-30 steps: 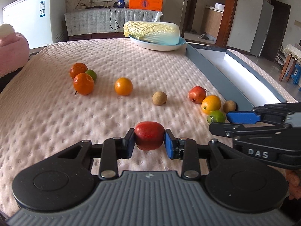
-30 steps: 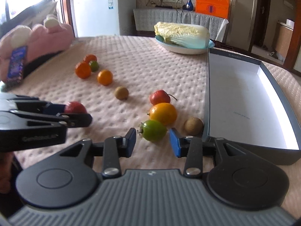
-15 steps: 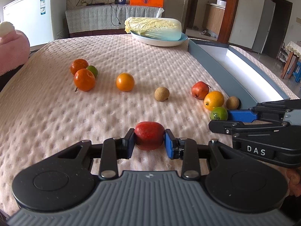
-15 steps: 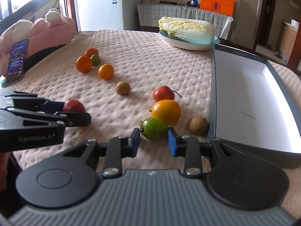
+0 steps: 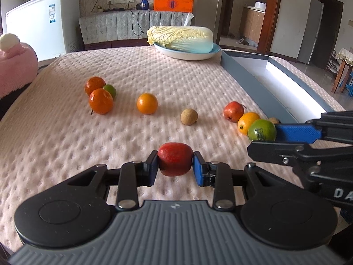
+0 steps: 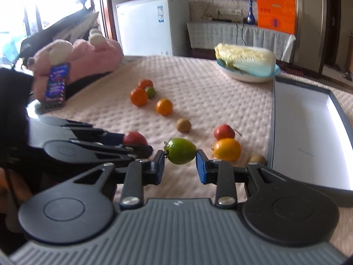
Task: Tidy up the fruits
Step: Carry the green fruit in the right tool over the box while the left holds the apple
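My left gripper [image 5: 175, 165] is shut on a red fruit [image 5: 175, 159], held just over the pink cloth. My right gripper [image 6: 180, 162] is shut on a green fruit [image 6: 181, 150] and has it lifted off the cloth; the same green fruit [image 5: 261, 130] shows at the right of the left wrist view. On the cloth lie a red apple [image 6: 224, 131], a yellow-orange fruit [image 6: 226, 149], two brown fruits [image 6: 183, 125] [image 6: 257, 159], an orange [image 6: 164, 106] and a far cluster of two oranges [image 6: 138, 97] with a small green one [image 6: 150, 92]. A grey box [image 6: 271, 119] with a white inside stands at the right.
A plate with a napa cabbage [image 5: 181, 38] stands at the far edge of the table. A pink plush toy [image 6: 88, 59] and a phone [image 6: 56, 86] sit at the left. A white fridge [image 5: 44, 22] and a covered side table stand beyond.
My right gripper has shut on the green fruit and raised it off the cloth, tipping upward. The left gripper still holds the red fruit in the same place.
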Tool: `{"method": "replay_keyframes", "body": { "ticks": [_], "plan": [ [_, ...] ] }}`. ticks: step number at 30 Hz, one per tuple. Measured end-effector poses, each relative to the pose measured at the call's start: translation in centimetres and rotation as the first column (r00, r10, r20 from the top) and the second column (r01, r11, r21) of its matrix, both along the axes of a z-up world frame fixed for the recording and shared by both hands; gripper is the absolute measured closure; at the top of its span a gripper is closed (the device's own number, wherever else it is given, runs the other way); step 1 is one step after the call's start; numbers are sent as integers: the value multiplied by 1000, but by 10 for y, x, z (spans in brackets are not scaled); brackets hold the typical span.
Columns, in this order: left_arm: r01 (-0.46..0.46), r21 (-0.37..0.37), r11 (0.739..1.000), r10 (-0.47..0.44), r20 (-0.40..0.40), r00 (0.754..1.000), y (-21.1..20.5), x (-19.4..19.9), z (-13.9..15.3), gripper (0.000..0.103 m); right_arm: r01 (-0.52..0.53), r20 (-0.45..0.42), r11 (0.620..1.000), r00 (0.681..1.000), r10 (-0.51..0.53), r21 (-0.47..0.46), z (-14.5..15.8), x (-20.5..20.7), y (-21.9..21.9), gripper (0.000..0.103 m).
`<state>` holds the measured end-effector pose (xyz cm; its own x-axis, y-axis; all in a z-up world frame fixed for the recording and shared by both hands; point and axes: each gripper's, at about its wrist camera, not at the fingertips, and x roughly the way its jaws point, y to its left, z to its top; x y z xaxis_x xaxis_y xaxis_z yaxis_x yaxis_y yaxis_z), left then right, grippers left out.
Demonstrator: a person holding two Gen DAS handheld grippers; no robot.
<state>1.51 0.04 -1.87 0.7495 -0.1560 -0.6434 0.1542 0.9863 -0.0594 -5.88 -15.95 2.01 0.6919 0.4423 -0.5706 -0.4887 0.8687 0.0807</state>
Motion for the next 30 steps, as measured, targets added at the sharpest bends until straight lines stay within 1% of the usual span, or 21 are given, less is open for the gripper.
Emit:
{"method": "replay_keyframes", "body": {
  "ticks": [9,12,16,20,23,28,30],
  "plan": [
    [12,19,1000,-12,17,1000,-12,-5,10,65,-20,57,998,998,16,58,21,-14,-11,69],
    [16,22,1000,-17,23,1000,-14,-7,12,65,-52,82,998,995,48,47,30,-19,-14,69],
    [14,23,1000,-15,24,1000,-17,-7,13,65,-90,86,995,993,86,52,42,-16,-18,69],
    [16,17,1000,-17,30,999,-20,-8,16,65,-54,94,995,994,45,85,38,-10,-26,69],
    [21,21,1000,-22,33,999,-25,-6,17,65,-24,78,994,997,16,105,32,-13,-37,69],
    [23,14,1000,-23,34,999,-35,-4,19,65,13,96,988,995,-28,153,38,-16,-53,69],
    [35,18,999,-35,41,999,-42,-5,21,65,23,93,988,995,-38,154,38,-16,-57,69]
  ]
}}
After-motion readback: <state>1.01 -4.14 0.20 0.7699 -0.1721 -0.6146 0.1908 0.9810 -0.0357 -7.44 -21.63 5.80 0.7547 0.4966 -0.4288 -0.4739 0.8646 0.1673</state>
